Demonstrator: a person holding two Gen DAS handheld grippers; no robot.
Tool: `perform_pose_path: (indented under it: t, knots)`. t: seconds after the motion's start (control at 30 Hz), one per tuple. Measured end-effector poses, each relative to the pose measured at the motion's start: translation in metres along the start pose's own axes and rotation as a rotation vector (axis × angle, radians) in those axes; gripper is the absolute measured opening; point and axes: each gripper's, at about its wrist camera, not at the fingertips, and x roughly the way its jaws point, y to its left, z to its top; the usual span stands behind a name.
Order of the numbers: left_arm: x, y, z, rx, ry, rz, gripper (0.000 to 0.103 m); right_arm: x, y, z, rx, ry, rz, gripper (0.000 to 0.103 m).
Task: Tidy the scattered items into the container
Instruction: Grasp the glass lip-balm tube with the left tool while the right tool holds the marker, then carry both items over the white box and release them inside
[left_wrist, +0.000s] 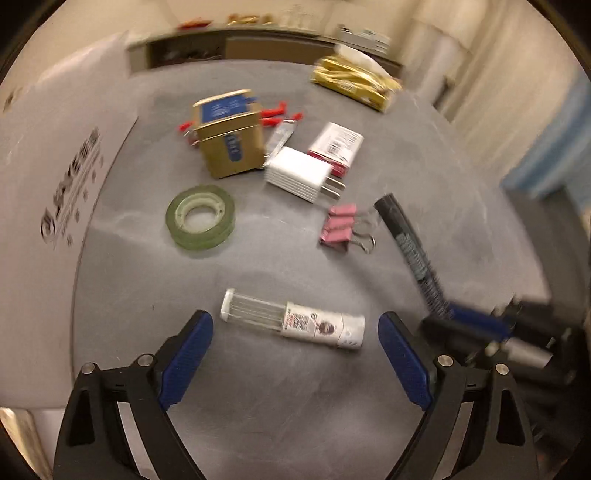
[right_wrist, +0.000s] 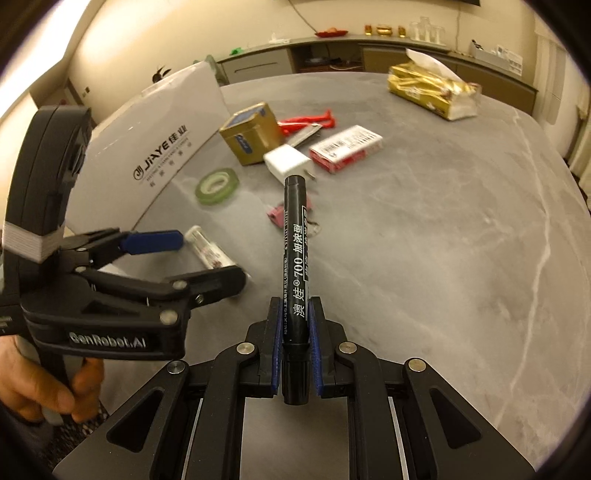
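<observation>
On the grey marbled worktop (right_wrist: 443, 229), scattered items lie in a loose group: a green tape roll (left_wrist: 200, 217), a white charger plug (left_wrist: 301, 175), pink binder clips (left_wrist: 338, 229), a gold and blue tin (left_wrist: 231, 138), a red and white box (left_wrist: 335, 147) and, nearest, a clear lead tube (left_wrist: 291, 319). The left tool (left_wrist: 295, 328) hovers wide open, its blue pads either side of that tube without touching it. The right tool (right_wrist: 295, 345) is clamped on a black marker (right_wrist: 295, 258) (held near its rear end, cap pointing away), lifted above the worktop. A white container (right_wrist: 155, 155) stands at the left edge, beside the tin.
</observation>
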Motion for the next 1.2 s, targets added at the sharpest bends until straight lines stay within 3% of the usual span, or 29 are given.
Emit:
perform_pose_path:
  t: [0.07, 0.3, 0.53, 0.87, 1.2]
  knots:
    - [-0.001, -0.008, -0.005, 0.058, -0.018, 0.011, 0.080, -0.003, -0.006, -0.005, 0.018, -0.005, 0.002, 0.014]
    - [-0.020, -0.023, -0.007, 0.105, -0.094, 0.037, 0.079, -0.009, -0.013, -0.008, 0.049, -0.022, 0.027, 0.014]
    - [-0.061, -0.013, -0.003, 0.057, -0.149, 0.087, 0.079, -0.021, 0.006, 0.005, 0.015, -0.049, 0.067, 0.014]
    - [-0.116, 0.038, -0.014, -0.037, -0.196, 0.130, 0.079, -0.030, 0.077, 0.036, -0.106, -0.064, 0.101, 0.014]
    - [-0.158, 0.090, -0.016, -0.111, -0.249, 0.109, 0.079, -0.032, 0.153, 0.070, -0.202, -0.063, 0.134, 0.014]
